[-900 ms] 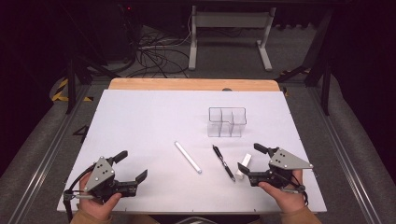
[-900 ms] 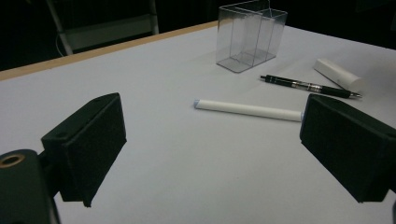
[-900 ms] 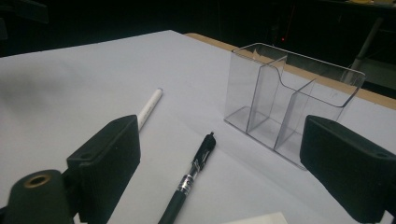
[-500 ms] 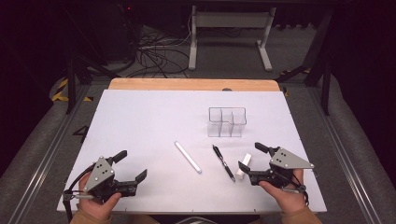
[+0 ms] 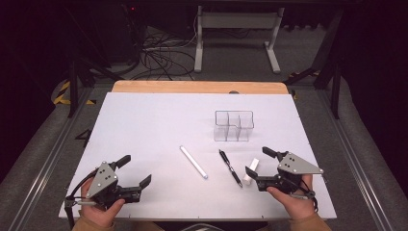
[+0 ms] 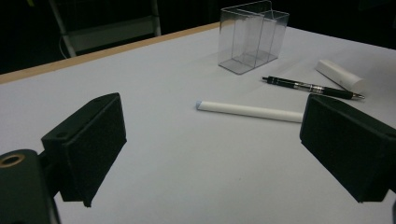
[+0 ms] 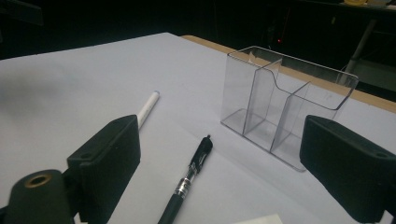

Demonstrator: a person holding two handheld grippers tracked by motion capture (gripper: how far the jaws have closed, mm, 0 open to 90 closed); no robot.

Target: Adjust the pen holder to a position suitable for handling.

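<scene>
eraser sat by the right jaws

white tabletop [image 5: 144, 125] held a clear organizer [image 5: 234, 126], white pen [image 5: 193, 162], black pen [image 5: 230, 167]. right gripper [image 5: 257, 163], jaws wide and empty, was nearest the eraser [image 5: 250, 171], lying lengthwise toward the organizer. left gripper [image 5: 134, 171] gaped too, well apart.

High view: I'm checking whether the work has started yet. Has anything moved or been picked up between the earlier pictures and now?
Nothing has visibly changed. The left gripper and right gripper rest open and empty at the near edge of the table, as before. The white pen, black pen, white eraser and clear organiser lie where they were.
</scene>
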